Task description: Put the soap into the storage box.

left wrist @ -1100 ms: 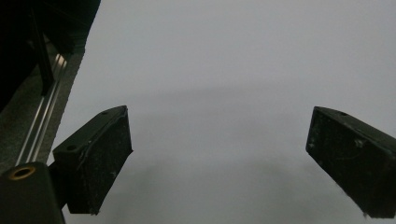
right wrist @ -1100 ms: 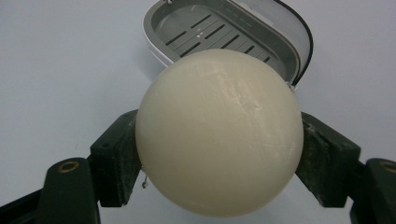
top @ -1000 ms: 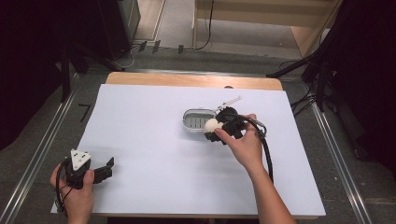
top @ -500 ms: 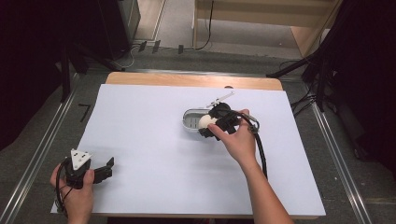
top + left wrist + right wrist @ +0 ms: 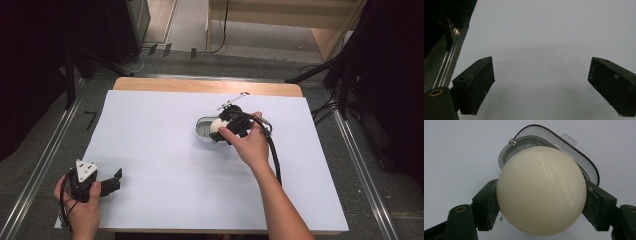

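- Cream-white and smooth, the ball (image 5: 541, 190) sits clamped between the 2 black jaws of the right tool (image 5: 541, 205), each jaw pressing on 1 side of it.
- In the right gripper view the ball hangs over the oval container (image 5: 584, 165) and covers most of its inside, so what lies in the container cannot be made out.
- From the high view the ball (image 5: 217, 125) shows only as a small pale patch at the container's (image 5: 202, 129) right end; the right tool (image 5: 222, 129) and the right hand (image 5: 251, 145) hide the rest of that end.
- A thin, light part (image 5: 232, 101), perhaps a lid or latch, sticks up just behind the container; it is too small to identify.
- The left tool (image 5: 116, 179) lies well apart from the container, toward the near left corner of the tabletop (image 5: 165, 190), held by the left hand (image 5: 80, 210).
- In the left gripper view its jaws stand wide apart over the bare white sheet, with nothing between them; the left tool (image 5: 541, 87) has its right jaw cut off by the picture's edge.
- The right forearm is cut off by the bottom of the high view.
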